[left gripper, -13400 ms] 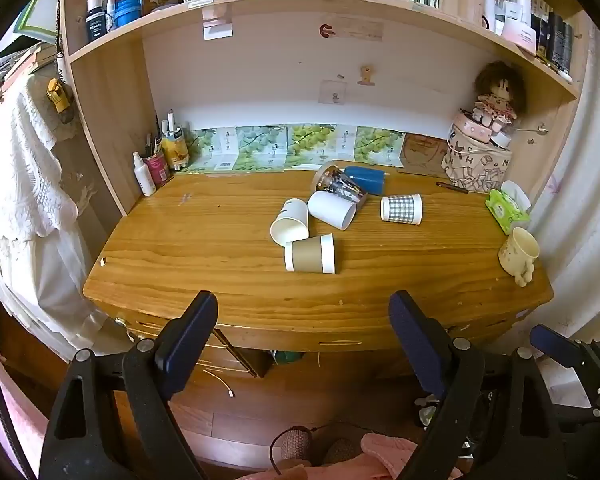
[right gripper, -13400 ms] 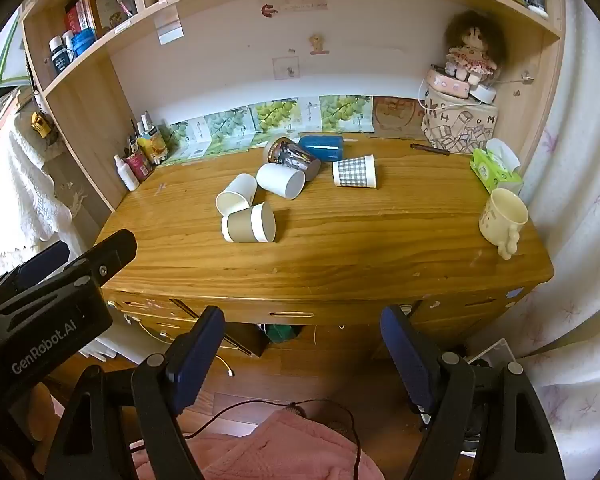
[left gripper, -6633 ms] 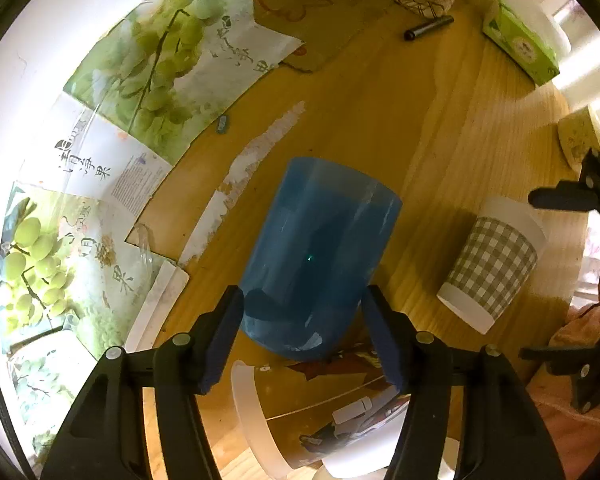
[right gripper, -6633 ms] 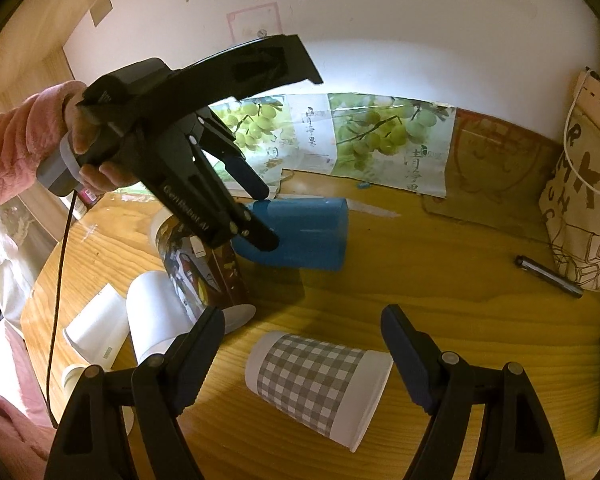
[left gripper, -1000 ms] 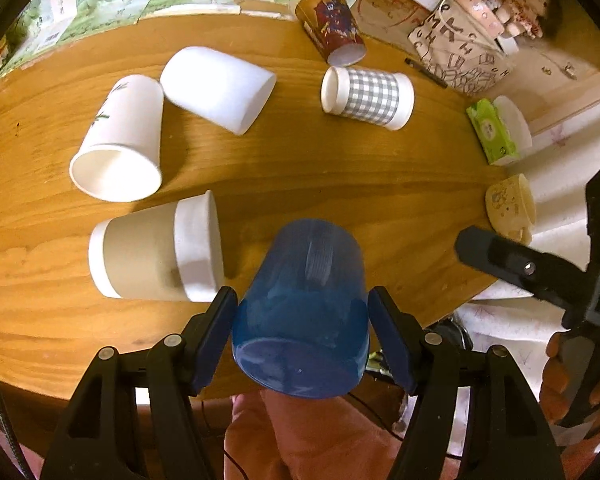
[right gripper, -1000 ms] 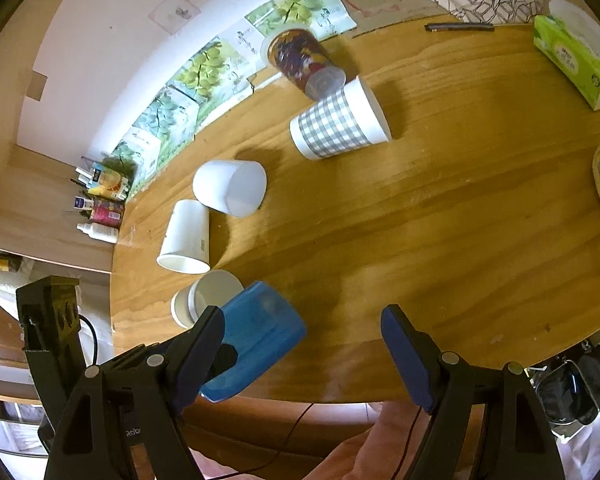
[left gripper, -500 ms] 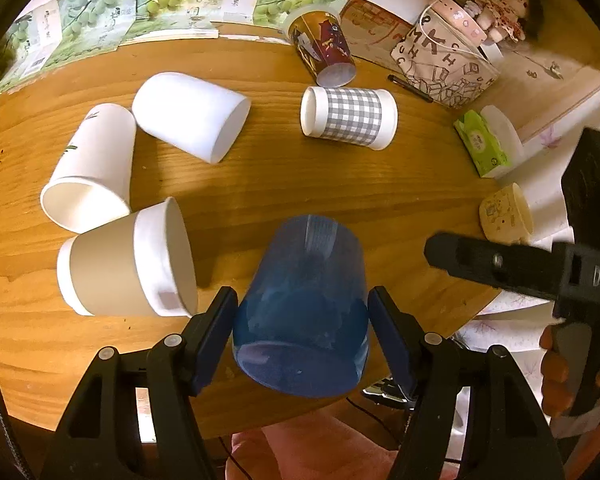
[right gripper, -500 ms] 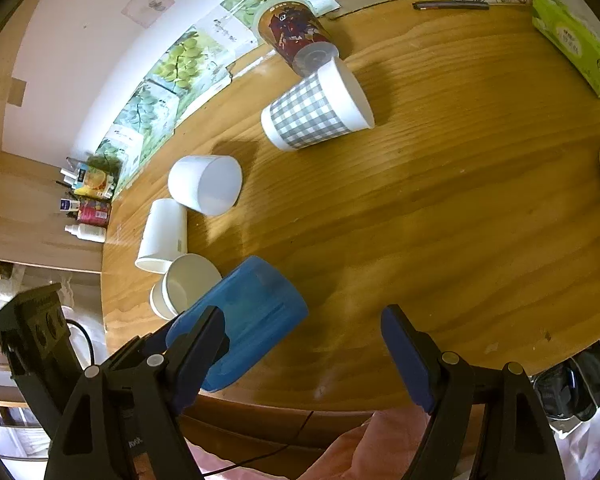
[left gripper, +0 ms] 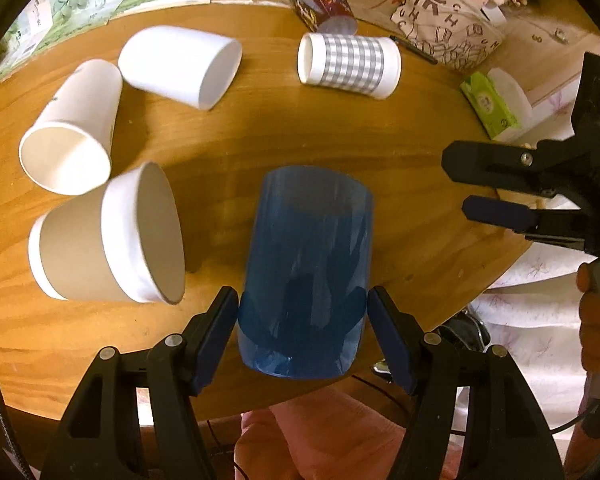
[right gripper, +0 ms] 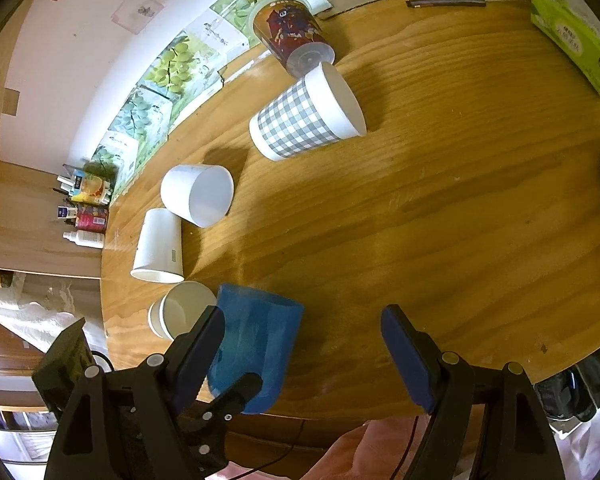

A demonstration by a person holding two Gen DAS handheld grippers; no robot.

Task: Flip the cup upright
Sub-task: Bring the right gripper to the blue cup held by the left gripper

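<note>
My left gripper [left gripper: 302, 330] is shut on a translucent blue plastic cup [left gripper: 308, 268], held tilted over the front part of the wooden desk [left gripper: 412, 160]. The cup also shows in the right wrist view [right gripper: 256, 344], between the left gripper's fingers [right gripper: 236, 392]. My right gripper [right gripper: 302, 354] is open and empty above the desk's front edge; it shows at the right of the left wrist view [left gripper: 496, 188].
Lying on their sides are a brown-sleeved paper cup [left gripper: 108, 236], two white cups [left gripper: 72, 128] [left gripper: 184, 68], a checked cup [left gripper: 350, 66] and a printed cup [left gripper: 320, 0]. A green tissue box [left gripper: 490, 106], a pen [right gripper: 446, 2] and a patterned bag [left gripper: 448, 28] are at the right.
My left gripper has carried the blue cup lower and nearer the desk front, with the cup tipping further. The right gripper has shifted slightly closer to the desk.
</note>
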